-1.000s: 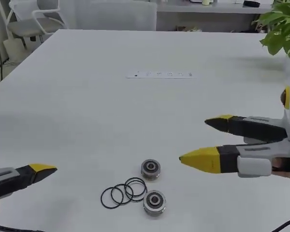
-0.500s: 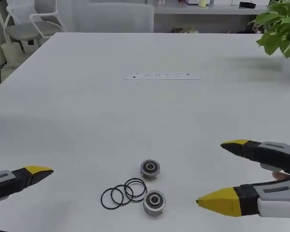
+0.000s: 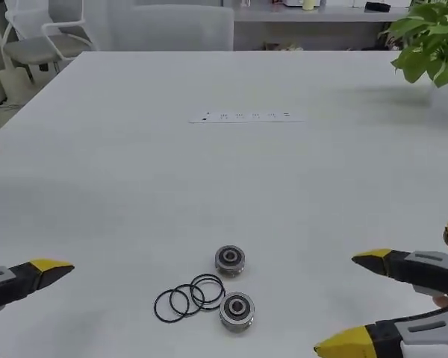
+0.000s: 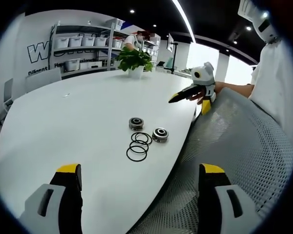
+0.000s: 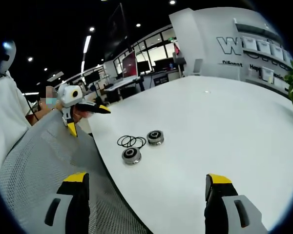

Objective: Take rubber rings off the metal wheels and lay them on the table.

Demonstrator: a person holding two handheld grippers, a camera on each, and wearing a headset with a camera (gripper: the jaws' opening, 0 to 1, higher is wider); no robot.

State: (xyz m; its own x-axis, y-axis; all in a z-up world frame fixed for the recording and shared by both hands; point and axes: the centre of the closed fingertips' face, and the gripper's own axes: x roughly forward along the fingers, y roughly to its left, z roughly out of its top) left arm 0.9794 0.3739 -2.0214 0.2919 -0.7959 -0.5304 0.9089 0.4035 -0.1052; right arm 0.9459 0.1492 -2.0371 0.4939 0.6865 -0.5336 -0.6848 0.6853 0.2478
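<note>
Rubber rings (image 3: 188,298) lie loose on the wide white table (image 3: 209,171), close to its near edge, and that table is the biggest thing in the head view. It runs far back to a flush strip of small marks (image 3: 245,116) near its middle. A pale chair (image 3: 30,37) stands past the far left corner. A leafy green plant (image 3: 429,41) hangs in over the far right corner, and in the left gripper view it sits in a white pot (image 4: 136,73).

Grey mesh (image 4: 224,146) lies past the near table edge in both gripper views.

The right gripper (image 3: 352,300) hovers low at the right of the head view, off the table surface and well apart from the parts. Its yellow-tipped jaws are spread wide with nothing between them. Its own view looks across the table between the two separated tips. The left gripper (image 4: 140,169) is held at the left, also well clear of the parts. Its own view shows its jaws spread wide and bare. In the head view a single yellow tip of it pokes in from the left edge.

Two small metal wheels rest flat on the table. The farther wheel (image 3: 230,259) sits a little beyond the rings. The nearer wheel (image 3: 237,310) sits just beside their right end; I cannot tell whether they touch.

The rings themselves are thin black loops, several overlapping in a short chain to the left of the wheels.
</note>
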